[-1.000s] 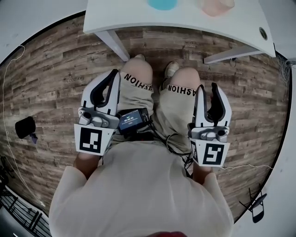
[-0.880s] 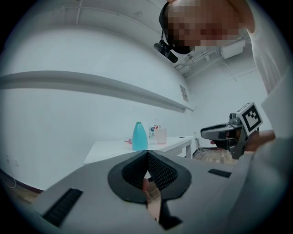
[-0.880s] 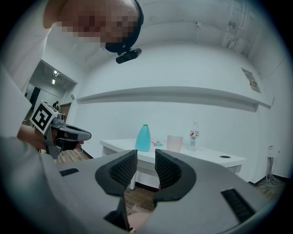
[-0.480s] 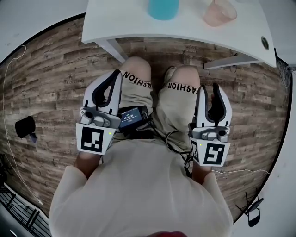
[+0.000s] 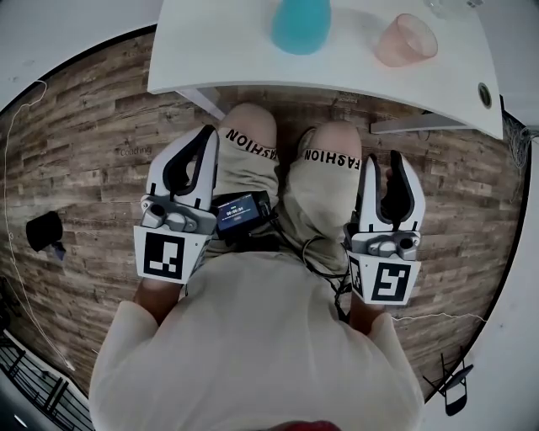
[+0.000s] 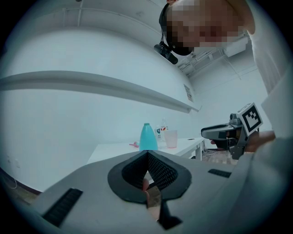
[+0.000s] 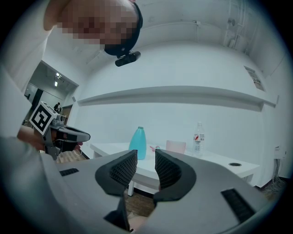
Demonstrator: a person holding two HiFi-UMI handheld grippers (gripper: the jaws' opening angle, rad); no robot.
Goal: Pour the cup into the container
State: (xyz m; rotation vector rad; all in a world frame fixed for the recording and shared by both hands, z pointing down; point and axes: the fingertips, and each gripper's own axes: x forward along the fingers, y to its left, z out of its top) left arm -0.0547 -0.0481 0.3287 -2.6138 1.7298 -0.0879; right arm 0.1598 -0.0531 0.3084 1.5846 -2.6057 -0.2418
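- Two grippers are held level short of the white table (image 5: 219, 50), above the person's knees (image 5: 253, 143). The knees and plank floor (image 5: 93, 143) lie before the table's near edge.
- Left gripper (image 5: 210, 133): pads pressed together at the tips, empty.
- Right gripper (image 5: 379, 156): pads drawn to a narrow slit, empty.
- A clear water bottle (image 7: 198, 142) stands farther back on the table.
- The cup (image 5: 406, 39), pale pink and translucent, stands upright on the table, right of the blue container (image 5: 300, 21) and apart from it.
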